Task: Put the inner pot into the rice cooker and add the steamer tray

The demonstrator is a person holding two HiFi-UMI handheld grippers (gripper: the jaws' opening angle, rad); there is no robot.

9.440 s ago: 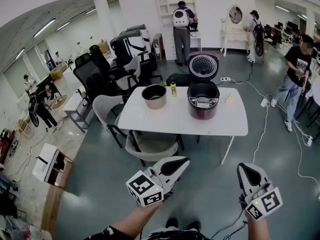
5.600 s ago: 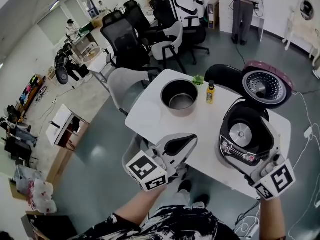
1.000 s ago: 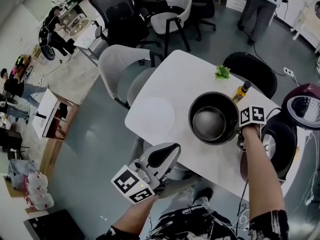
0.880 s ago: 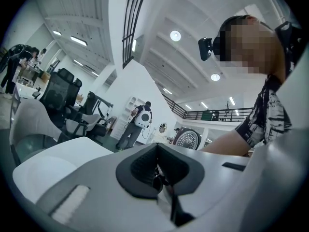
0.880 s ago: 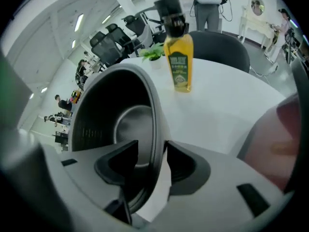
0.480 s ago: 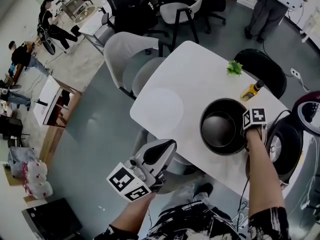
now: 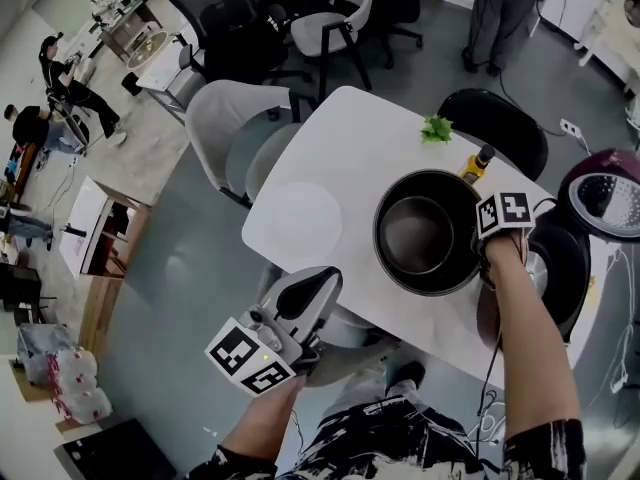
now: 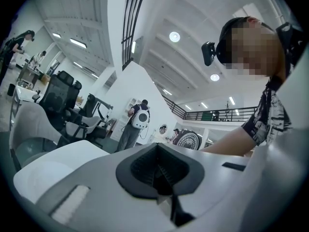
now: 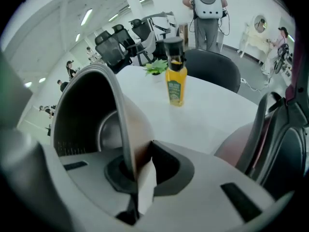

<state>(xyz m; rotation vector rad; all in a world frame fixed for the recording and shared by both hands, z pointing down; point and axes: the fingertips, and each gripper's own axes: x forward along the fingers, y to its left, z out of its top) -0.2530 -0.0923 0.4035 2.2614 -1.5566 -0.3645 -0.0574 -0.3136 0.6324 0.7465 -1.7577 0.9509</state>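
The inner pot [image 7: 420,233], a dark round metal pot, is over the right part of the white table [image 7: 320,198]. My right gripper [image 7: 480,240] points steeply down and is shut on the pot's right rim. In the right gripper view the rim runs between the closed jaws of that gripper [image 9: 133,173], and the pot's inside [image 9: 82,124] fills the left. The rice cooker [image 7: 555,268] stands just right of the pot with its lid [image 7: 605,193] open. My left gripper [image 7: 325,283] hangs below the table's near edge, shut and holding nothing; its closed jaws [image 8: 157,168] point level.
A yellow bottle [image 7: 478,163] and a small green plant [image 7: 436,128] stand behind the pot. A grey chair [image 7: 225,128] is at the table's left and a black chair [image 7: 495,123] behind it. A person [image 7: 495,8] stands at the back.
The pot now looks larger and nearer the head camera, with my right gripper still on its right rim. The left gripper has stayed low at the table's near side.
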